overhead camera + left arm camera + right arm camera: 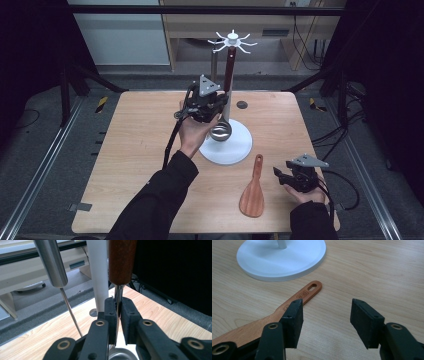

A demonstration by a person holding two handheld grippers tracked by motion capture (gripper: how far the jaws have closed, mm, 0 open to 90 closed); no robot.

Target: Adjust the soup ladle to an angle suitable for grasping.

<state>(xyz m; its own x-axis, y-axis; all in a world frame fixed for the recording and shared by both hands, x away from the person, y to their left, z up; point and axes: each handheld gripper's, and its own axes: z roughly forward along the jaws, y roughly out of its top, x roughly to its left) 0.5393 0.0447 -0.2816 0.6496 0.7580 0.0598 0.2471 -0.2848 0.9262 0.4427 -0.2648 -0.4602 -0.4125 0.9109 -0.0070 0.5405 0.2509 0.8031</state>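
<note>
- Left gripper [214, 107] raised at the rack [233, 75], at the shaft of the hanging ladle [220, 131].
- Ladle bowl hangs just above the rack's white base [240, 150].
- Right gripper [285, 176] rests near the table [140, 150] edge, just right of the wooden spatula [252, 192].

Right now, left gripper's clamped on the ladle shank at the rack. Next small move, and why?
Probably lift: the left gripper is shut on the thin steel shank of the brown-handled steel ladle, which hangs from the white spoked rack; raising should free its handle from the hook.
</note>
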